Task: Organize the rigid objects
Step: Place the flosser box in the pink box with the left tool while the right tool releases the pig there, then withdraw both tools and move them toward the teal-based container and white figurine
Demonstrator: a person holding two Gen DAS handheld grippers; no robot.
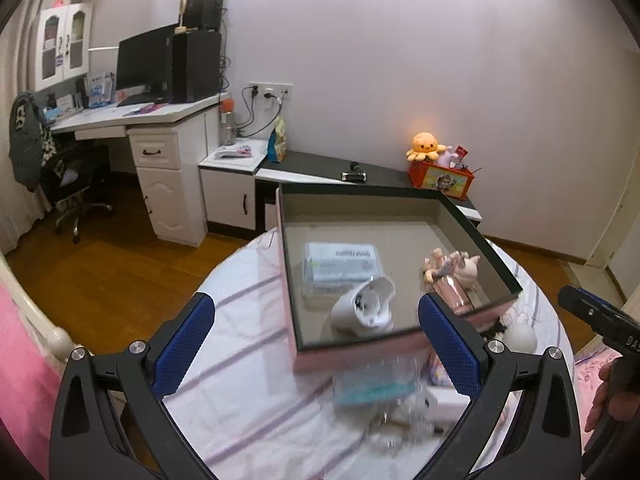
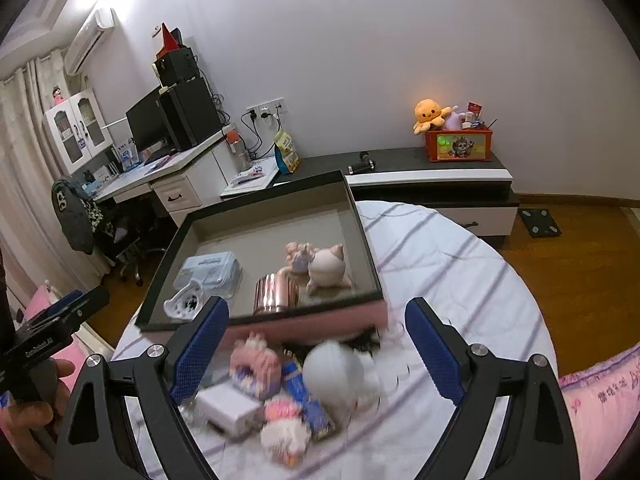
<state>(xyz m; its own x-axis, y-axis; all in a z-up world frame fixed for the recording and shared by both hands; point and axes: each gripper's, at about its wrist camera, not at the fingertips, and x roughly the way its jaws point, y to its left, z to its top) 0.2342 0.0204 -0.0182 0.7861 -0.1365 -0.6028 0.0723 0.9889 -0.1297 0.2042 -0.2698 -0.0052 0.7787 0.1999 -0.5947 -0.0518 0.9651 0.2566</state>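
The job looks partly done. A shallow box [image 2: 362,312] with a pink outer wall and dark rim sits on the round tabletop [image 2: 460,264], which is covered with a striped cloth, toward its far edge. Four things already lie inside it: a flat blue-and-white packet [image 2: 210,270] toward the left wall, a white cup-shaped piece [image 1: 366,308] lying on its side by the near left corner, a shiny copper-coloured cylinder [image 2: 276,294] against the near wall, and a small pale figurine [image 2: 326,266] just behind the cylinder.

What is left is a loose heap on the tabletop between the box's near wall and the near edge. It holds a white ball [image 2: 334,372], a white block [image 2: 228,406], a pink brick-built figure [image 2: 252,372], a blue piece [image 2: 308,400] and a clear plastic packet [image 1: 374,388]. The heap is blurred, so the exact count is unclear.

The left hand-held gripper [image 1: 316,344] hangs over the heap's left part, jaws wide and holding nothing. The right hand-held gripper [image 2: 316,352] hangs over the ball and figure, also wide and empty. Nothing is being carried yet.
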